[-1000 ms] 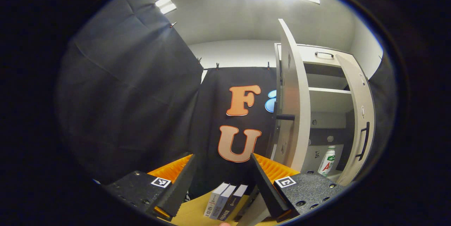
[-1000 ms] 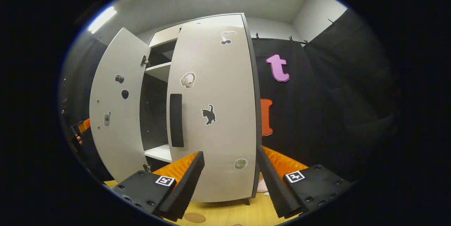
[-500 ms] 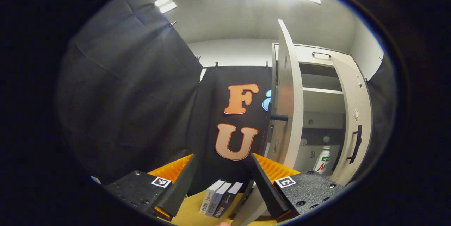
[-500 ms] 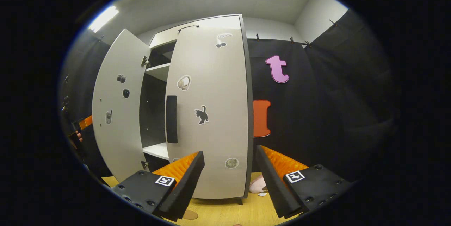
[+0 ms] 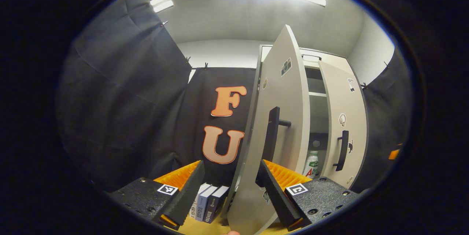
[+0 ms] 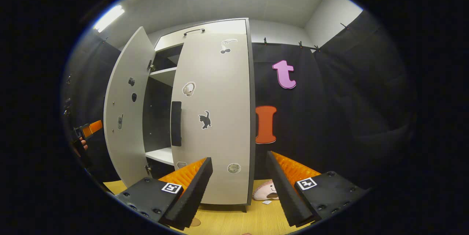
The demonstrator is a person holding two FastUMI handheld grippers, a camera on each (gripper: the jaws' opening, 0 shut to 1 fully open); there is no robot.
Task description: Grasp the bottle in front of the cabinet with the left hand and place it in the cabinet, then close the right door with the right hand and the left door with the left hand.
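The bottle (image 5: 311, 159) already stands inside the cabinet (image 6: 205, 32), low down behind the gap between the doors, so I judge the placing done and the door-closing under way. The right door (image 6: 214, 118) looks all but shut against the cabinet's front. The left door (image 5: 269, 136) stands well ajar, its lower edge lying between my left gripper (image 5: 229, 187)'s fingers, which are spread apart and clamp nothing; whether either one touches the panel I cannot tell.

To finish well, I would press the door's outer face flat with one finger, below its dark handle (image 5: 273, 134), and sweep along the hinge arc rather than straight ahead, easing off near the frame so it does not bounce. My right gripper (image 6: 238, 187), fingers apart and empty, hangs in front of the right door above the wooden surface (image 6: 234, 220); I would keep it clear of the closing seam.
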